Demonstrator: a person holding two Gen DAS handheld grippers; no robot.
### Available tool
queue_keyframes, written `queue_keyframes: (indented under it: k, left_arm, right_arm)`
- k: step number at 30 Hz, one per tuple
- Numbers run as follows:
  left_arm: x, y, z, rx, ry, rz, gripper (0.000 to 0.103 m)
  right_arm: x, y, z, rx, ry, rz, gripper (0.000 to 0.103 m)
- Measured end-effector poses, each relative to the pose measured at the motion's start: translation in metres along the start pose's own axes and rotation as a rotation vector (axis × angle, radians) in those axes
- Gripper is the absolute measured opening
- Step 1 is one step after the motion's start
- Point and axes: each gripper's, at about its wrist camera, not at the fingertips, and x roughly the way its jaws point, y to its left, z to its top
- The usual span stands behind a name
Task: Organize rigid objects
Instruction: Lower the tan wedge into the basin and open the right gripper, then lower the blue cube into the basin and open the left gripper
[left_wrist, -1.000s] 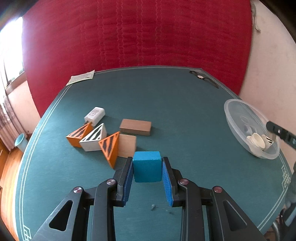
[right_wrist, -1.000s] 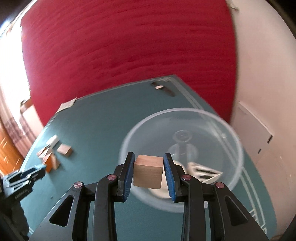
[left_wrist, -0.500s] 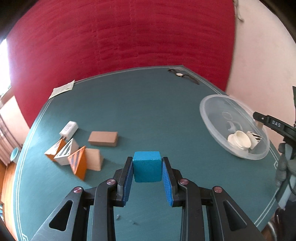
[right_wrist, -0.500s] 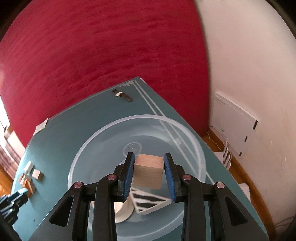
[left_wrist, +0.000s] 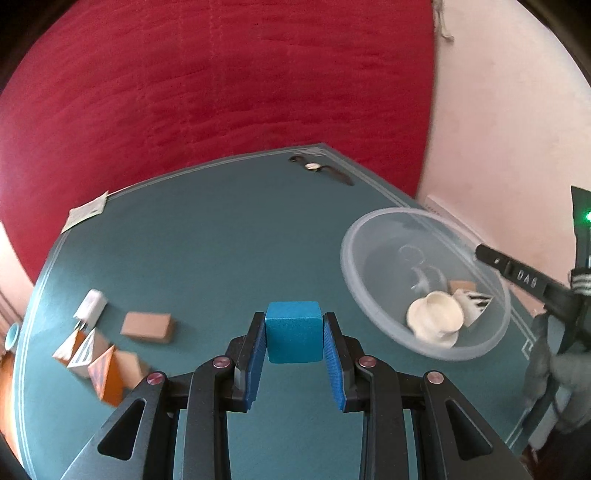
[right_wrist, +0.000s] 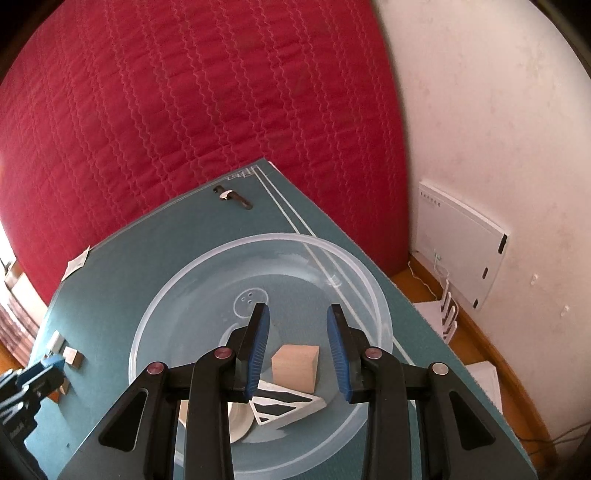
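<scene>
Now the left gripper squeezes a blue cube tight between its pads, up above the green table. The right gripper hangs over a clear plastic bowl near the table's right edge. Its jaws stand apart with nothing between them. A wooden cube lies in the bowl, touching a white striped wedge. More blocks, among them a brown brick, sit near the table's left edge.
</scene>
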Motion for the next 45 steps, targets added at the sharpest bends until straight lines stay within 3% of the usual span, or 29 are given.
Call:
queue_keyframes:
  k: [15, 16, 19, 24, 29, 32, 38, 45]
  left_arm:
    - [0.035, -0.061, 0.023, 0.105, 0.013, -0.1, 0.032]
    - [0.037, -0.063, 0.023, 0.107, 0.012, -0.103, 0.036]
    - [0.038, -0.063, 0.023, 0.103, -0.002, -0.101, 0.082]
    - [0.04, -0.057, 0.02, 0.096, -0.018, -0.08, 0.084]
    - [0.038, -0.041, 0.014, 0.051, -0.007, -0.076, 0.092]
    - [0.036, -0.033, 0.009, 0.018, 0.011, -0.038, 0.099]
    - [0.037, -0.018, 0.005, -0.015, 0.029, 0.02, 0.102]
    - [0.03, 0.002, 0.0, -0.046, 0.019, 0.061, 0.102]
  right_arm:
    - [-0.002, -0.003, 0.0, 0.0, -0.004, 0.01, 0.034]
    - [-0.002, -0.003, -0.001, 0.001, -0.005, 0.008, 0.034]
    - [0.0, -0.001, -0.003, 0.003, -0.001, 0.01, 0.039]
    - [-0.001, 0.002, -0.005, -0.011, -0.006, 0.008, 0.042]
    - [-0.004, 0.007, -0.008, -0.032, -0.013, 0.004, 0.043]
    - [-0.005, 0.011, -0.011, -0.046, -0.019, 0.007, 0.049]
    - [-0.007, 0.02, -0.017, -0.071, -0.022, 0.02, 0.058]
    - [-0.01, 0.031, -0.025, -0.118, -0.022, 0.023, 0.058]
